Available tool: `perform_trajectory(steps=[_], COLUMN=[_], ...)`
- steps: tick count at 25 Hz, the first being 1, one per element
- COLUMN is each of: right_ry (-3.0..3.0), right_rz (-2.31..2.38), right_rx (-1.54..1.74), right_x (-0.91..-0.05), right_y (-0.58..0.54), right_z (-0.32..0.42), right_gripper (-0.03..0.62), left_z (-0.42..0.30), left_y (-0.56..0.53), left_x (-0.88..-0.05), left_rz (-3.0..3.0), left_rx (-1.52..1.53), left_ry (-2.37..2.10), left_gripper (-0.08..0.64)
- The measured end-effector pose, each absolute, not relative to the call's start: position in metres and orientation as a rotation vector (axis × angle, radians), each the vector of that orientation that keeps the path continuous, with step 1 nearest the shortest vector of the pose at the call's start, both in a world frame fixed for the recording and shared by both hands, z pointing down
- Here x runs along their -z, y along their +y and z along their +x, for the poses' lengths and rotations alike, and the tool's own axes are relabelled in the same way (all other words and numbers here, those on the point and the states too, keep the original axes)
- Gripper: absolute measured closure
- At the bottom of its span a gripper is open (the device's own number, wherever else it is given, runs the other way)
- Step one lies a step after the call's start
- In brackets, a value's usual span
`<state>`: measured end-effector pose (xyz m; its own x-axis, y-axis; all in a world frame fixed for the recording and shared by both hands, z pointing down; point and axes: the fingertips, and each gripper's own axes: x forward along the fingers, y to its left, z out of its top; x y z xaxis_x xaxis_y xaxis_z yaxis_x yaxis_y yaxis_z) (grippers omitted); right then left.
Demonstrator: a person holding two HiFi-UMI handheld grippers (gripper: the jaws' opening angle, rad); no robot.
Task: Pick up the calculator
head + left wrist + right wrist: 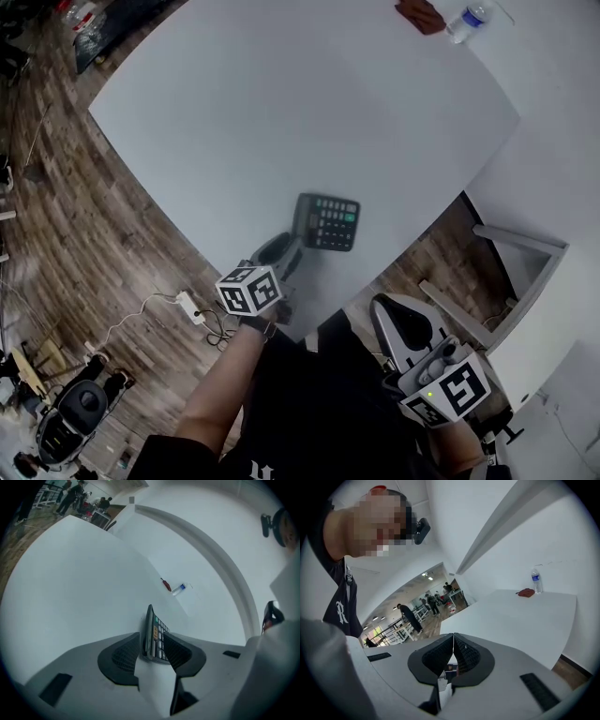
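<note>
A dark calculator [326, 222] lies flat on the white table [281, 103], close to its near edge. My left gripper [286, 247] sits low at the calculator's left end, pointing at it. In the left gripper view the calculator [155, 624] shows edge-on in the gap of the left gripper [153, 638], whose jaws stand open; a slit of table shows between the left pad [123, 654] and the calculator's back. My right gripper [382, 307] hangs off the table at the lower right, near the person's body. Seen in its own view, the right gripper [453, 635] is shut and empty.
A water bottle [466, 21] and a small red-brown item [419, 14] lie at the table's far right corner. A white frame [520, 246] stands right of the table. A power strip with cables [190, 307] lies on the wood floor at the left.
</note>
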<state>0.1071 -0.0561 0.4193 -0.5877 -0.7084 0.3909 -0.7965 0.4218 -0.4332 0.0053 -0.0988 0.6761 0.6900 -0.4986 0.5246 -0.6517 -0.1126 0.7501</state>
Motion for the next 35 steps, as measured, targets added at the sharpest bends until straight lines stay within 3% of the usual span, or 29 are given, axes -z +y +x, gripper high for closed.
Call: perform_trajectory(steps=[10,14,21,35], right_ry=[-2.474,-2.457,-2.473,-2.577], right_rz=[1.367,1.375,1.389,1.399], right_rx=[-0.941,-0.960,-0.961,-0.873], right_x=[-0.432,-0.439,-0.440,-0.433], right_y=[-0.056,-0.054,-0.055,-0.100], right_z=[0.118,0.123,0.121,0.132], right_gripper=[0.578,0.578,0.577,0.578], left_z=[0.016,0.021,0.020,0.009], left_y=[-0.105,-0.108,-0.110,-0.154], left_x=[-0.702,-0.702,-0.695,-0.580], left_rz=[1.723,1.742,1.752,1.883], left_rx=[-0.189,-0.161,-0.136,-0.022], left_ry=[-0.896,-0.888,-0.870,-0.920], left_gripper=[0.422,0.500,0.514,0.514])
